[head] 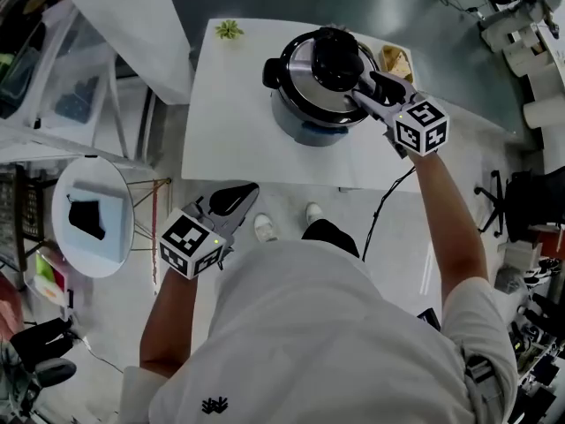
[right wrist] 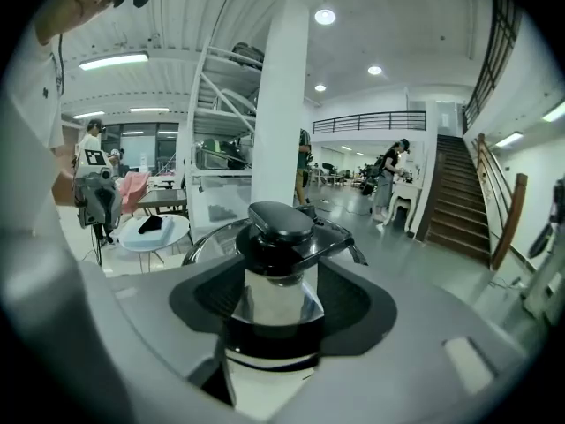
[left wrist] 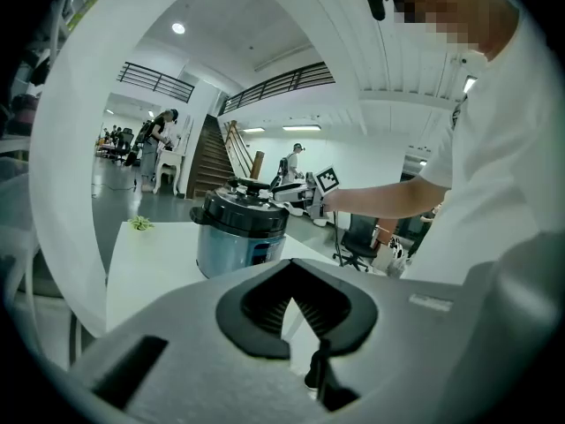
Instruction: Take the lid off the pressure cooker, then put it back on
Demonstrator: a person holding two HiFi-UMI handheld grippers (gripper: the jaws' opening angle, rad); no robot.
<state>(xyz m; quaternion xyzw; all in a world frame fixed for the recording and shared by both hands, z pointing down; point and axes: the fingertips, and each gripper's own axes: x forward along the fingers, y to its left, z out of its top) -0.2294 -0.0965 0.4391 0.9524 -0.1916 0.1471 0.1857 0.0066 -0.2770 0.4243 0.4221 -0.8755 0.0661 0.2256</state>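
Lid (head: 307, 79) one, pressure cooker (head: 305, 131) one, left claw (head: 240, 196), right claw (head: 369, 92).

On the counter (head: 231, 135) the pressure cooker (head: 305, 129) stands right of centre, its lid (head: 307, 76) on top, a small plant (head: 229, 30) far left.

Silver pressure cooker (head: 298, 127) upright on white table (head: 231, 122), black-handled lid (head: 328, 73) on top

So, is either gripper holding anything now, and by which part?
The left gripper holds nothing. The right gripper straddles the lid handle; whether it grips cannot be told.
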